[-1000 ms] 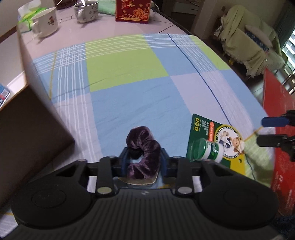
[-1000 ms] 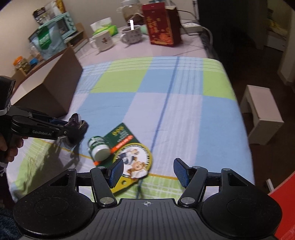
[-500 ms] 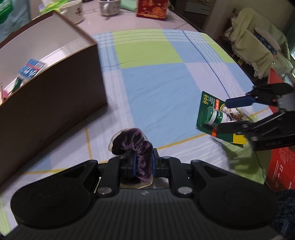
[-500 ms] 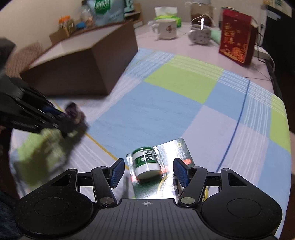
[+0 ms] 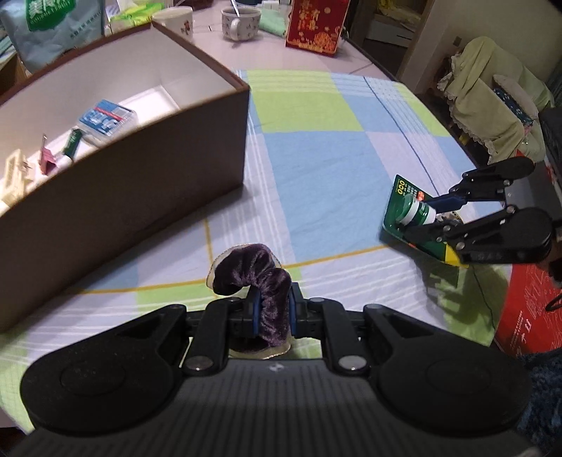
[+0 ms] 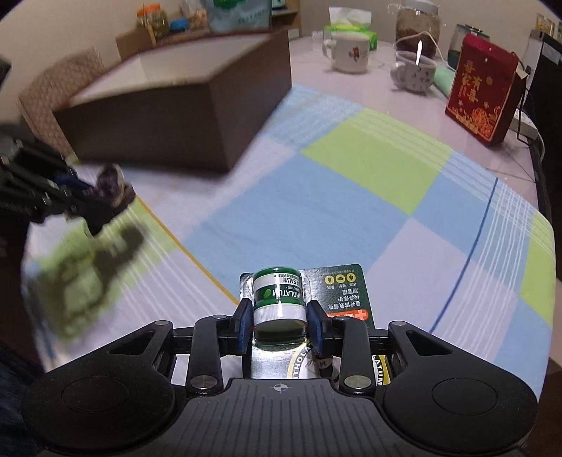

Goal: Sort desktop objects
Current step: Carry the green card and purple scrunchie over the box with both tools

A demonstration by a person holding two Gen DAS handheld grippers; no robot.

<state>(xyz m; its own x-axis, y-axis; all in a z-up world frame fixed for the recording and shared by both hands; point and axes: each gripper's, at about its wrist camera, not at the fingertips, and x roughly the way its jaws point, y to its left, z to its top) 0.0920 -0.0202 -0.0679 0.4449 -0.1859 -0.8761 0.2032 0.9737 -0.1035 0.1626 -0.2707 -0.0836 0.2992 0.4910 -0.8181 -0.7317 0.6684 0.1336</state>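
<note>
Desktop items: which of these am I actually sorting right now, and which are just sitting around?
In the job:
purple scrunchie, clamped in left gripper
green salve jar on its card, in right gripper
brown box

Lying about:
two mugs
red gift box
tissue pack

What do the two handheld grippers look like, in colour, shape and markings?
Both the left gripper and the right gripper are matte black, with a ribbed body, two round discs at the sides, silver screws on the linkage arms and a small crosshair mark in the middle. The jaws carry blue pads. No cables are visible.
</note>
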